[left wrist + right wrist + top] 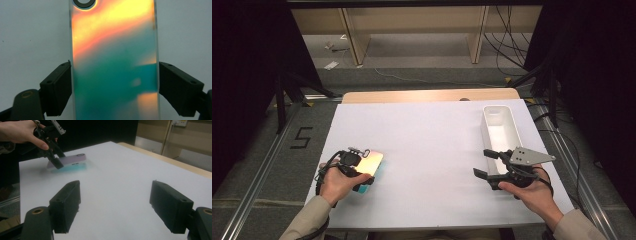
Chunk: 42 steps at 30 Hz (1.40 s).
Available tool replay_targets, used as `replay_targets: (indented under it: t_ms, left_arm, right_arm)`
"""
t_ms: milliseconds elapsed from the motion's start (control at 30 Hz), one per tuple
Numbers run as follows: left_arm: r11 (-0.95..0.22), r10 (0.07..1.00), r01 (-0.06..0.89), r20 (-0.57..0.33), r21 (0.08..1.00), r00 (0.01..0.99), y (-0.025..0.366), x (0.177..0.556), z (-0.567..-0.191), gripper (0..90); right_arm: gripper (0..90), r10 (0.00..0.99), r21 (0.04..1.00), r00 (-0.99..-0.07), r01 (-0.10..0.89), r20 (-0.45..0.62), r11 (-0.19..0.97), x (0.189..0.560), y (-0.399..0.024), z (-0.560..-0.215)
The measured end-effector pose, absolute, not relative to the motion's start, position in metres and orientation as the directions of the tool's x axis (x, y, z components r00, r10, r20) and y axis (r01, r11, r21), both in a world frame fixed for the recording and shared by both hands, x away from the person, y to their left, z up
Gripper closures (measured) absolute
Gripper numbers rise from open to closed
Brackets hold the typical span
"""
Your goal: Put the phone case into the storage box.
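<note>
Iridescent phone case [115, 65] between the left gripper's [115, 87] closed fingers [56, 87].

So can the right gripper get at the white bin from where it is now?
Probably yes: the right gripper is open beside the white bin, at its near end, with nothing between them.

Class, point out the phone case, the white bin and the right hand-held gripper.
phone case [115, 62]: left gripper view, middle of its shiny back.
white bin [501, 112]: high view, far rim.
right hand-held gripper [484, 162]: high view, between its jaws.
</note>
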<state>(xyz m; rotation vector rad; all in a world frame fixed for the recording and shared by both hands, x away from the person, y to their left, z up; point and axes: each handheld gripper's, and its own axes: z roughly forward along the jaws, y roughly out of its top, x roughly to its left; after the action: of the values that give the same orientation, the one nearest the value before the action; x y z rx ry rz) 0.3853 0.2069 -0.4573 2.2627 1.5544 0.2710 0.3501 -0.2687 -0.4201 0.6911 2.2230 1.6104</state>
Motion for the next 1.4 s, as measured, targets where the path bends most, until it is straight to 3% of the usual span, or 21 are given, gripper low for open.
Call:
replay_targets:
  t_ms: [367, 1400]
  left_arm:
    - [-0.299, 0.913, 0.753, -0.054, 0.586, 0.404, 0.193, 0.380, -0.440, 17.0]
    - [-0.277, 0.878, 0.613, -0.063, 0.740, 0.474, 0.170, 0.372, -0.423, 17.0]
  right_arm:
    - [25.5, 0.550, 0.947, -0.834, 0.201, 0.032, 0.250, 0.351, -0.268, -0.420]
    - [21.8, 0.564, 0.951, -0.825, 0.206, 0.041, 0.232, 0.353, -0.263, -0.418]
